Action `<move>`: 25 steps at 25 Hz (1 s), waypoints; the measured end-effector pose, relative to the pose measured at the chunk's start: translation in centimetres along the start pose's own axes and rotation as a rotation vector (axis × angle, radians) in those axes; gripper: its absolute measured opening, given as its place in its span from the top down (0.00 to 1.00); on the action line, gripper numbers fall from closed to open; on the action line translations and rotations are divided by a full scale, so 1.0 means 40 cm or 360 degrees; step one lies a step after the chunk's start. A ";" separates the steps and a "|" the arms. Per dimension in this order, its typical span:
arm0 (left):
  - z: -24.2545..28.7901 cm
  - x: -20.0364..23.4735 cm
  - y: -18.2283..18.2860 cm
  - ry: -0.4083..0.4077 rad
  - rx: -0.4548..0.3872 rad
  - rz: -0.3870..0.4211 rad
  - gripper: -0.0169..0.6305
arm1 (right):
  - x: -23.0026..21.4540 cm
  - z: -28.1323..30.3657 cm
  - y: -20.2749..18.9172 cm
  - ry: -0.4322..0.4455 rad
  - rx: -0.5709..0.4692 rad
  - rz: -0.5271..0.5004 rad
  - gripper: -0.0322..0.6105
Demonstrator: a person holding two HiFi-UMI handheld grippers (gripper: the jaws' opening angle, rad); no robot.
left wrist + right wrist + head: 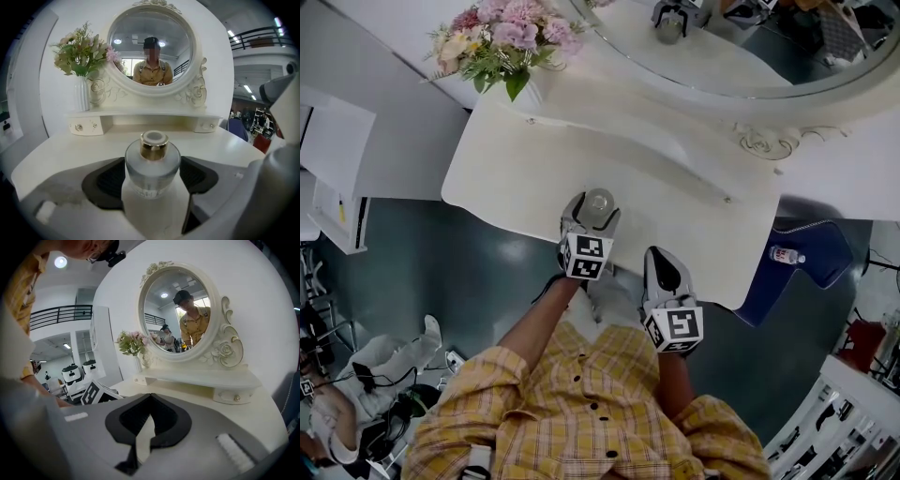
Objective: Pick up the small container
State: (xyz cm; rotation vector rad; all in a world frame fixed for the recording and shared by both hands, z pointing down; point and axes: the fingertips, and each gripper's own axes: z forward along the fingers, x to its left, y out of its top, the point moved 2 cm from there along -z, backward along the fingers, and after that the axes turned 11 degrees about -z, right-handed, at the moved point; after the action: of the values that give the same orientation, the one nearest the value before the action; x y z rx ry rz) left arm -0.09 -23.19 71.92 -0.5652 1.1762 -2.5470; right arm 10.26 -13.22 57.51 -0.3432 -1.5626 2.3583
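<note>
Small container: frosted glass jar w/ gold neck, upright.

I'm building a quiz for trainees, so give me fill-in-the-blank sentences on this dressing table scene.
The small container, with its ___ collar, stands between the left gripper's jaws.
The right gripper holds ___.
In the head view, the flowers stand at the table's ___ end.
Missing: gold; nothing; left.

Free: cream dressing tabletop left of the frosted glass gold-capped bottle.
Blocked behind: raised white drawer shelf, white flower vase.
</note>
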 end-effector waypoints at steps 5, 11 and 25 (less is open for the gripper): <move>0.027 -0.001 -0.002 0.0004 0.0016 0.0015 0.42 | -0.011 -0.001 -0.004 -0.0008 0.0008 -0.0003 0.95; 0.051 0.004 -0.006 0.0016 0.0031 0.0012 0.42 | -0.020 0.002 -0.010 -0.0019 0.0012 0.0006 0.95; 0.077 0.015 -0.010 0.0099 0.0040 0.0048 0.43 | -0.036 0.008 -0.029 -0.0014 0.0047 0.0018 0.95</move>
State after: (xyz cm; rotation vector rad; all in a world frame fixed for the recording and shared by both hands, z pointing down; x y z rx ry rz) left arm 0.73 -25.21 74.18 -0.4621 1.1620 -2.5672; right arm 11.61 -13.58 58.74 -0.3368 -1.5317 2.3922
